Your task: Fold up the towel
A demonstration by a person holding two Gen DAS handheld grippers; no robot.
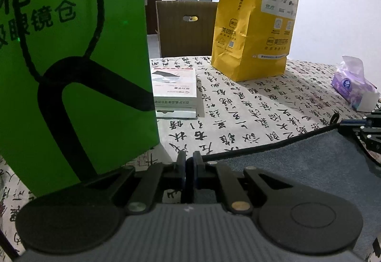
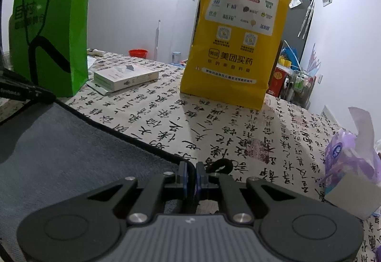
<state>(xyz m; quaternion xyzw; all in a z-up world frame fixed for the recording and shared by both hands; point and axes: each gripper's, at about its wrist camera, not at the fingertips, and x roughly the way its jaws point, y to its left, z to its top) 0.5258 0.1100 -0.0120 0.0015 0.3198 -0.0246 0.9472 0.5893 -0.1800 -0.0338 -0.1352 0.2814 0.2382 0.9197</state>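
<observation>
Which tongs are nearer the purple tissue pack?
Right. The right tongs pinch the towel corner beside the tissue pack; the left tongs hold the opposite corner, near the green bag.

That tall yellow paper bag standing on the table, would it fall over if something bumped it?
Probably yes. The yellow bag stands tall on a narrow base, so a knock high up would likely tip it. Its paper walls look creased and thin, so they may crumple rather than push back. How heavy its contents are cannot be seen.
</observation>
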